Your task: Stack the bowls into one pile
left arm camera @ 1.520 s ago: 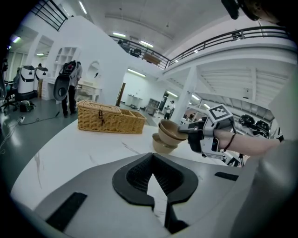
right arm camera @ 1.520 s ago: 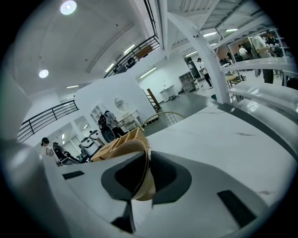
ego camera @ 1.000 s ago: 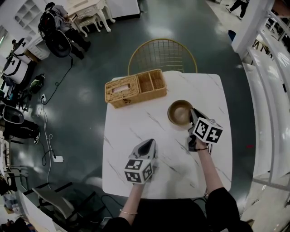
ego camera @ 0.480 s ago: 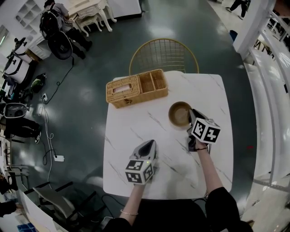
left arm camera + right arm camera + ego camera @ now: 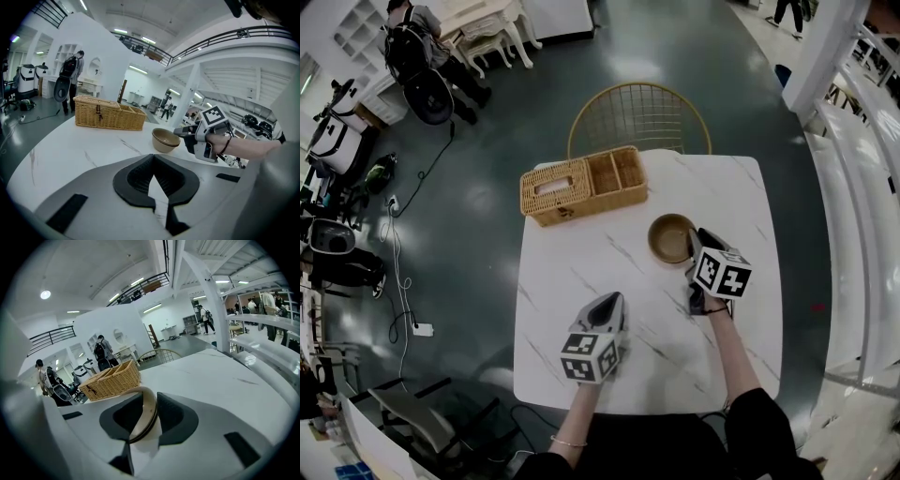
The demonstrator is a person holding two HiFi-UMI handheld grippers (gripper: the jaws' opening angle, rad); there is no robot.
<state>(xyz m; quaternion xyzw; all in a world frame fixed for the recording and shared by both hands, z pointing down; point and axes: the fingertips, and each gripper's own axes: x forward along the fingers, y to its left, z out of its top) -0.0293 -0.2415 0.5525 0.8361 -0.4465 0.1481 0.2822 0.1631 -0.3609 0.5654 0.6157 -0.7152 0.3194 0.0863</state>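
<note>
Item 1. Pile of two tan round bowls (image 5: 670, 236): one bowl is nesting inside the other, with both rims showing as a double line in the left gripper view (image 5: 165, 139). The pile is sitting on the right half of the white marble-patterned tabletop (image 5: 581, 272), towards the far side, well apart from the near edge.

Item 2. Right gripper (image 5: 697, 240): it is reaching in from the near right side of the pile. Its jaws are clamping the near-right wall of the pile, with the curved rim (image 5: 146, 401) standing between the black pads. The marker cube is riding above the person's hand, just near of the bowls. The left gripper view is showing this gripper (image 5: 182, 132) touching the pile's right side.

Item 3. Left gripper (image 5: 609, 302): it is hovering over the near-left part of the tabletop, well apart from the pile. Its jaws (image 5: 153, 187) are lying together, gripping nothing, with only a sliver of tabletop showing between the pads.

Item 4. Rectangular woven wicker basket (image 5: 581, 183): it is standing at the far-left corner of the tabletop, left of and beyond the pile. It is showing one covered section and open compartments.

Item 5. Gold wire round-backed chair (image 5: 637, 112): it is standing on the dark floor just beyond the tabletop's far edge.
</note>
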